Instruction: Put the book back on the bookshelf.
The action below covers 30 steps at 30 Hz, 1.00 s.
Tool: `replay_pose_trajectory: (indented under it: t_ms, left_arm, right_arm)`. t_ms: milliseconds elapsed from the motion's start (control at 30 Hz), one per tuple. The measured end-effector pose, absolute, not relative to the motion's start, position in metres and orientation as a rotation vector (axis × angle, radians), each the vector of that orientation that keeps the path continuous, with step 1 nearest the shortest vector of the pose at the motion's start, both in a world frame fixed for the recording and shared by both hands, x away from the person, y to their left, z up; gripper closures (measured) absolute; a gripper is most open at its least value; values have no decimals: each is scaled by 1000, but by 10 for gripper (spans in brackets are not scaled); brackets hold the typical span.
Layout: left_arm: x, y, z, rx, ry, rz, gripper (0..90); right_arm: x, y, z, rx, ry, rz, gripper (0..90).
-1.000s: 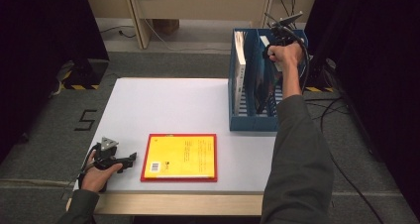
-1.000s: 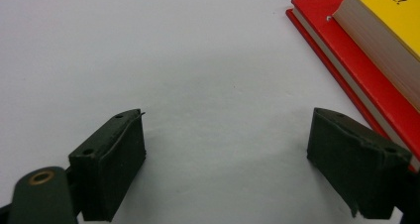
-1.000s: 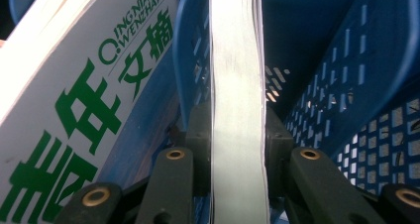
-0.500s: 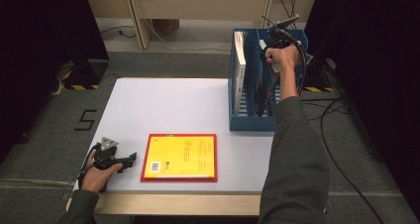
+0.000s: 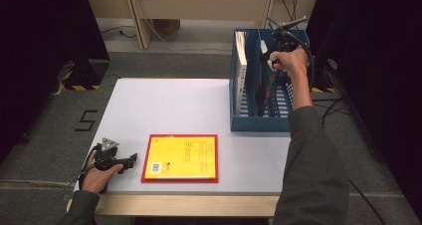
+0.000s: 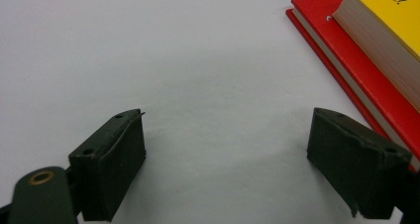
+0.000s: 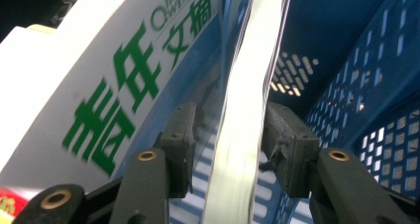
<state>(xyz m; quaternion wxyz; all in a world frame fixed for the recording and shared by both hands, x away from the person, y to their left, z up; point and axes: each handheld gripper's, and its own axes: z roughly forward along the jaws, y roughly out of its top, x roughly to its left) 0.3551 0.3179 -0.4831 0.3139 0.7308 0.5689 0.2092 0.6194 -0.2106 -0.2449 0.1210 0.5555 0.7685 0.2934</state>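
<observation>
White tabletop ahead: your right gripper (image 5: 272, 60) has just been loosening, its jaws slack around the thin book (image 7: 242, 110) standing in the blue file rack (image 5: 239, 120). It looks light and floppy; grip near the spine. Your left gripper (image 5: 130, 161) rests wide open, holding nothing.

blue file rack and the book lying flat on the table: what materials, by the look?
Blue file rack: looks like moulded plastic, slightly glossy; walls perforated with rows of regular slots, thin dividers. Yellow book: paper, probably a hardback; stiff red board edges jut past the cream page block in the left gripper view, and the cover looks smooth, possibly laminated.
</observation>
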Motion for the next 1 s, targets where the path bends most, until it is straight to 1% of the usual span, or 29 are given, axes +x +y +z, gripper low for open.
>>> replay_pose_trajectory:
  t_ms: [100,367,433,467,567,633,1000]
  left_arm:
    - [355,318,-483,1926,1499,552,138]
    - [355,318,-483,1926,1499,553,139]
    - [355,318,-483,1925,1499,554,138]
    - [355,318,-483,1925,1499,555,138]
    - [355,318,-483,1925,1499,555,138]
    - [355,318,-483,1925,1499,556,138]
    - [355,318,-483,1928,1500,553,138]
  right_arm:
    - [606,-214,-250,1598,2284,868,571]
    - [585,-223,-253,1545,2364,862,576]
    - [580,-224,-254,1518,2381,848,601]
    - [578,-223,-255,1501,2394,841,628]
    - [577,-223,-256,1475,2390,837,661]
    - [578,-222,-256,1484,2381,843,667]
    - [592,-213,-257,1498,2348,824,670]
